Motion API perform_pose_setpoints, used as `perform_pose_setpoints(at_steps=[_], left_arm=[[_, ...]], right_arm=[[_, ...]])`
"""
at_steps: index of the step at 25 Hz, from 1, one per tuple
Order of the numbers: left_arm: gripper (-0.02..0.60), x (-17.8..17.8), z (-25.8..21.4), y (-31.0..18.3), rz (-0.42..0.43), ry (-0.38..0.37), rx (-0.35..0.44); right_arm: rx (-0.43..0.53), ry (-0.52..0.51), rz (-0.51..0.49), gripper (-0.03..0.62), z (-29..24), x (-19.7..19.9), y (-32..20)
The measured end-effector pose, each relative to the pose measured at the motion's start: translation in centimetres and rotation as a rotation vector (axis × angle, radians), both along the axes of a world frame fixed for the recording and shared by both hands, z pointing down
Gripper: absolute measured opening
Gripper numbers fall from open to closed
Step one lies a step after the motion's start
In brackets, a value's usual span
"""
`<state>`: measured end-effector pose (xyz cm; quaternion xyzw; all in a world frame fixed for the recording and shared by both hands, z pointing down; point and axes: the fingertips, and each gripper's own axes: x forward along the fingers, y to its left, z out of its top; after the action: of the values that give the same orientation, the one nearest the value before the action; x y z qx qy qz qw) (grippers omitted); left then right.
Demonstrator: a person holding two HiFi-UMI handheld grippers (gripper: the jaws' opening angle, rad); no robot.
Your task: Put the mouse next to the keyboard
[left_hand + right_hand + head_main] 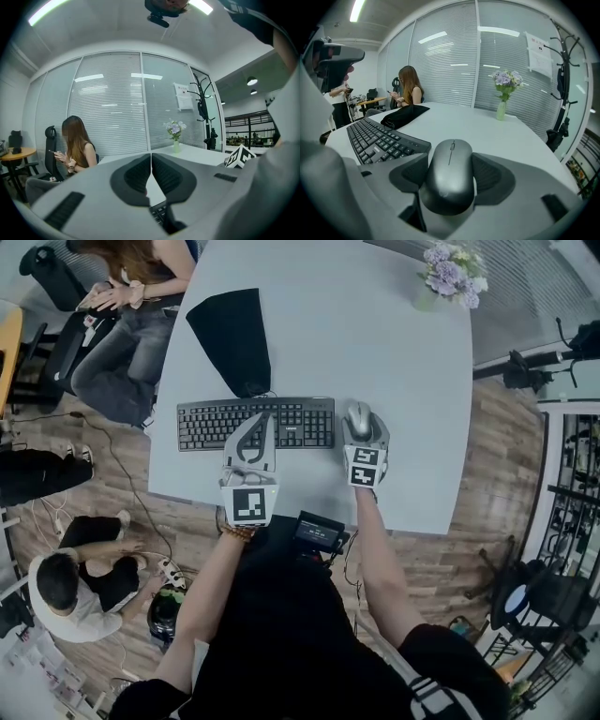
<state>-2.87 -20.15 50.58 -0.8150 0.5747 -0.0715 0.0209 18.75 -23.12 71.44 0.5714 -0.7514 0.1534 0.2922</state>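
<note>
Just right of the black keyboard (256, 424), the smooth, rounded grey mouse (450, 178) sits pinched between ribbed pads (490, 176) of the right hand-held gripper (362, 425); the left hand-held gripper (264, 420) is pressed together.

Head view looks steeply down on the table (375, 343). Both gripper views sit low over it, facing the blinds (112, 103); all share keyboard (255, 423) and flowers (453, 273).
</note>
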Motion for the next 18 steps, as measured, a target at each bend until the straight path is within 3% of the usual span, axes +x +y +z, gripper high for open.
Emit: perform_pose_setpoints(at_steps=[18], left_arm=[[0.012, -0.4, 1.1, 0.2, -0.005, -0.019, -0.041]], right_arm=[[-0.06, 0.013, 0.004, 0.296, 2.4, 0.4, 0.4]])
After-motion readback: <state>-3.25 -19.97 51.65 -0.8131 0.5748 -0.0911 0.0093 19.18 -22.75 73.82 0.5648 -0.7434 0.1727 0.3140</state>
